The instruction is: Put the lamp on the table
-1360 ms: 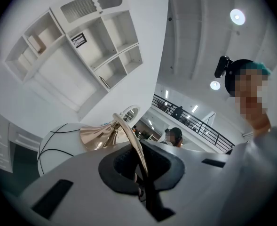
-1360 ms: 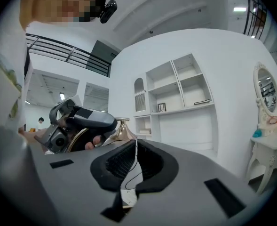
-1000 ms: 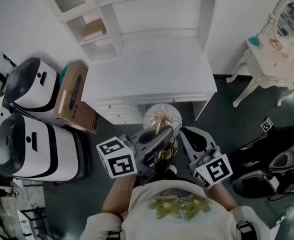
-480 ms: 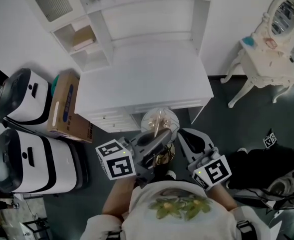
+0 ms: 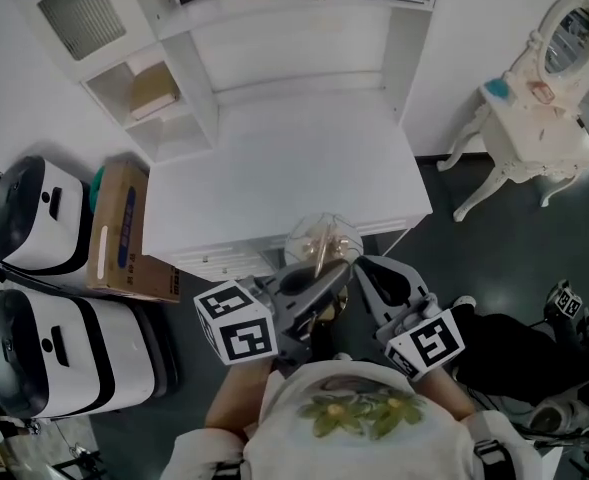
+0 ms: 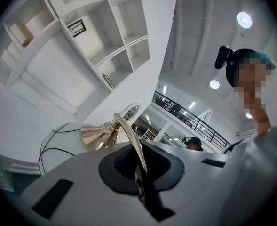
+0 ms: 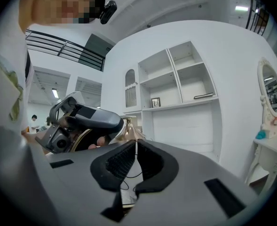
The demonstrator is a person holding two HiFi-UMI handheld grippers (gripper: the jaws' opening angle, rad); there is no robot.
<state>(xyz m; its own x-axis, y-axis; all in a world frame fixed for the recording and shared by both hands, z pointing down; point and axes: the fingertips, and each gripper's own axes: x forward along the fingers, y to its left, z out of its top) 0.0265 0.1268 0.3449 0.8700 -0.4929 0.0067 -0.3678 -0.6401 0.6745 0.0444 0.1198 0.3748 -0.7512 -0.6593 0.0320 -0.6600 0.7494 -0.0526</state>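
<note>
Lighting bright, even, diffuse. Head view: white counter (image 5: pixel 284 168) nearly washed out, floor (image 5: pixel 474 248) dark, shadows faint. Left gripper view: round ceiling lights (image 6: pixel 244 19) flare; highlights glint on the brass lamp (image 6: pixel 97 134). Both gripper views show strong fisheye bending and black vignetted corners.

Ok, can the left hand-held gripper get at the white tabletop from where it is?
Probably yes: the left hand-held gripper, shut on the lamp, is just in front of the tabletop, with nothing standing between them.
</note>
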